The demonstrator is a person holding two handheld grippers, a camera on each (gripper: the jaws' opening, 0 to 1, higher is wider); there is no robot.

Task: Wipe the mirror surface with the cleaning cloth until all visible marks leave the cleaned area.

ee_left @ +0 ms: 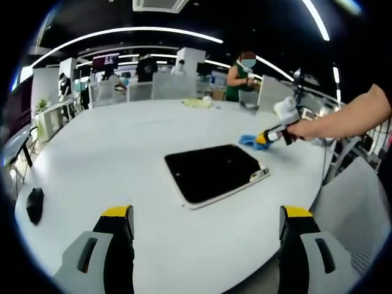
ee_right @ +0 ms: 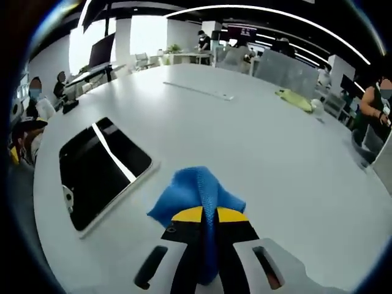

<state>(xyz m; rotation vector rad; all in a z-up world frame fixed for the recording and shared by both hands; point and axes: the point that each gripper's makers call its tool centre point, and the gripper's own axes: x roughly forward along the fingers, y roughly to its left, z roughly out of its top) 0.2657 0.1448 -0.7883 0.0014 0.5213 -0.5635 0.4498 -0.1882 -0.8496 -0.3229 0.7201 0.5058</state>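
Note:
A flat rectangular mirror (ee_left: 214,173) with a pale frame lies on the white table (ee_left: 122,159), its surface dark and reflecting a ceiling light. My left gripper (ee_left: 208,233) hovers open in front of it, jaws wide apart with nothing between them. The right gripper (ee_left: 269,137), held by a person's hand, shows beyond the mirror's right corner, shut on a blue cleaning cloth (ee_left: 247,140). In the right gripper view the blue cloth (ee_right: 197,197) is pinched between the shut jaws of my right gripper (ee_right: 209,215), just right of the mirror (ee_right: 101,168).
A black computer mouse (ee_left: 35,204) lies near the table's left edge. A yellow-green cloth (ee_right: 294,98) and a long thin strip (ee_right: 199,90) lie on the far side of the table. Chairs, desks and people stand beyond the table.

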